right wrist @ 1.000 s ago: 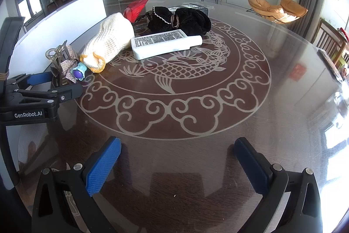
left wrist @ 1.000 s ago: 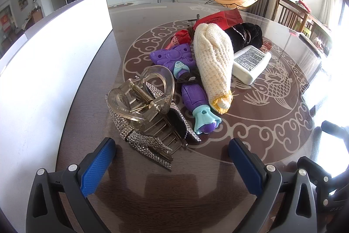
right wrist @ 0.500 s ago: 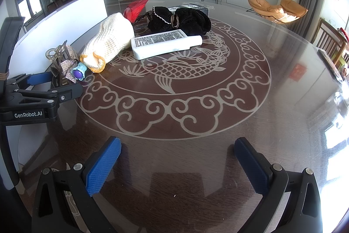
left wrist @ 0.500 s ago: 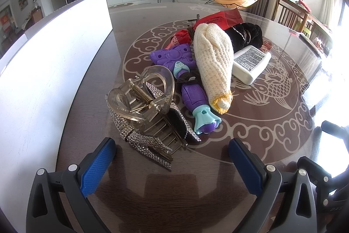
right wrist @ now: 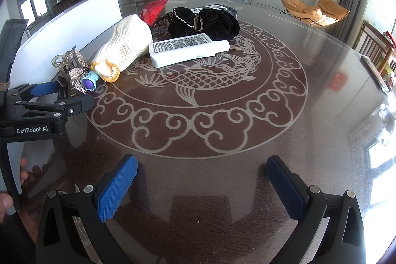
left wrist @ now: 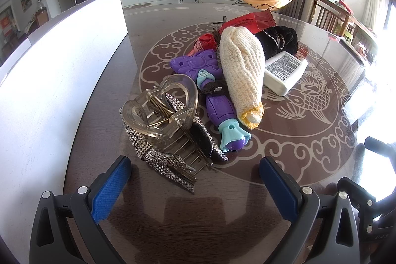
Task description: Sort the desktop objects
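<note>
Left gripper (left wrist: pixel 195 180) sits low over the dark table (left wrist: pixel 222 214), jaws spread wide and nothing between them, and compared with the frames of the last second nothing has moved: same pose, same pile. So the change to report is no change at all, which I read as a pause before the first pick. Sorting has not begun.

Just beyond the blue pads (left wrist: pixel 111 186) lies the clear hair claw (left wrist: pixel 160 110), resting on top of a rhinestone-covered clip (left wrist: pixel 163 162); the two are touching and partly tangled. Right of them, the purple and teal toy (left wrist: pixel 222 120) points its flared end toward the near edge, pressed against the cream knitted glove (left wrist: pixel 242 73). Farther right sits the white printed bar (left wrist: pixel 284 71), and at the far end the black furry pouch (left wrist: pixel 279 40) and red packet (left wrist: pixel 250 21). A white board (left wrist: pixel 61 61) runs along the left.

Right gripper (right wrist: pixel 200 184) is equally idle, fingers wide apart and empty, hovering over bare patterned tabletop with the whole heap well off to its far left.

The claw is the nearest target for the left side, and a grab there could drag the sparkly clip along, since its teeth appear to overlap the clip.
</note>
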